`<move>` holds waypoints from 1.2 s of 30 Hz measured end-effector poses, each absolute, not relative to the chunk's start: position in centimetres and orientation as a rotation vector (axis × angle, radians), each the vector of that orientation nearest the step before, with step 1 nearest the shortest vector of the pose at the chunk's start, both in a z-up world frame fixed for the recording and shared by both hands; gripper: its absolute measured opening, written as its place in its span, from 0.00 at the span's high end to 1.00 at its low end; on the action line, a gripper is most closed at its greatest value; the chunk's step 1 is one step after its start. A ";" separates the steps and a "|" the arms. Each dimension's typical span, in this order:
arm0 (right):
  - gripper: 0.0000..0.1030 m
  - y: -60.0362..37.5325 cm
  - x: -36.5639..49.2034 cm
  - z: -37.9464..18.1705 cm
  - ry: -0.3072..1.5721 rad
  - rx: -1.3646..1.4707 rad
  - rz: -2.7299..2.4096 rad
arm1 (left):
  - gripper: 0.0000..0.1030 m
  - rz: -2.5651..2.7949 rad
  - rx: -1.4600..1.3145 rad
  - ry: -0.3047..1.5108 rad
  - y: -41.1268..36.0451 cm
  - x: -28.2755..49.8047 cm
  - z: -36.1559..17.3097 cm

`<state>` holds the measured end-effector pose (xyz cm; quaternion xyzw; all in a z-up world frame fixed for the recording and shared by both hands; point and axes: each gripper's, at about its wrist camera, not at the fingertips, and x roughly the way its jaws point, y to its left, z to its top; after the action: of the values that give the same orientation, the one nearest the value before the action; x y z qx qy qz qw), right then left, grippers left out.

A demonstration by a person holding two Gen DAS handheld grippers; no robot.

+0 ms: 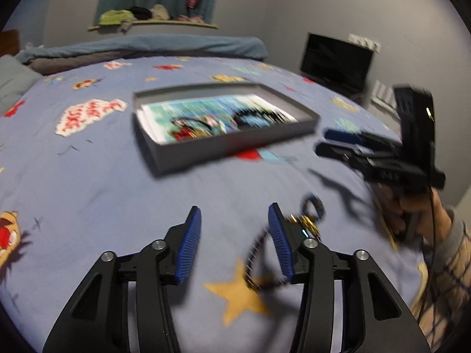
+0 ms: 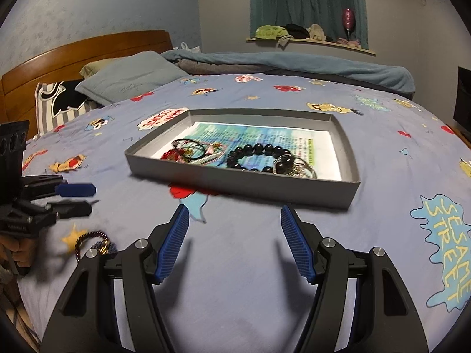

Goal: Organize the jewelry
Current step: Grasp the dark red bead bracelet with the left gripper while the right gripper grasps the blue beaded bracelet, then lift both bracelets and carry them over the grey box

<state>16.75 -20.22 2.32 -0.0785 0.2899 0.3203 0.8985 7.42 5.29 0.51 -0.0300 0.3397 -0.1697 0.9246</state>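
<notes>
A shallow grey box (image 2: 244,184) lies on the bed, lined with a printed sheet; it also shows, blurred, in the left wrist view (image 1: 235,147). Inside it lie a black bead bracelet (image 2: 259,154), a silver piece (image 2: 297,169) and red and black cord pieces (image 2: 191,151). A dark chain with gold parts (image 1: 309,217) lies loose on the sheet, just right of my left gripper's right finger; it also shows in the right wrist view (image 2: 94,242). My left gripper (image 1: 234,228) is open and empty. My right gripper (image 2: 234,235) is open and empty, in front of the box.
The bed has a blue cartoon-print sheet (image 2: 235,294). Pillows (image 2: 123,79) and a wooden headboard (image 2: 73,50) are at the far left, a folded blanket (image 2: 294,61) behind. A dark screen (image 1: 335,61) stands beside the bed. A cluttered shelf (image 2: 309,33) is on the wall.
</notes>
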 end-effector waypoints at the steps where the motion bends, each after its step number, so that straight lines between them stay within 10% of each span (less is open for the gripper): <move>1: 0.37 -20.1 16.5 2.3 0.601 -0.167 0.667 | 0.57 -0.359 -0.039 0.708 4.8 7.2 0.2; 9: 0.37 -20.2 15.6 2.3 0.620 -0.147 0.717 | 0.94 -0.361 0.022 0.749 3.8 6.9 -0.9; 28: 0.39 -13.6 11.2 0.5 0.660 -0.419 0.897 | 0.93 -0.205 -0.102 0.759 9.0 7.3 -0.4; 36: 0.81 -13.1 11.3 0.0 0.681 -0.434 0.907 | 0.68 -0.225 -0.095 0.800 8.2 8.2 -1.3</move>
<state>11.27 -13.09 -0.01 -0.2042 0.3198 0.4260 0.8214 8.24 8.22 -1.26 -0.0462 0.3883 -0.1093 0.9138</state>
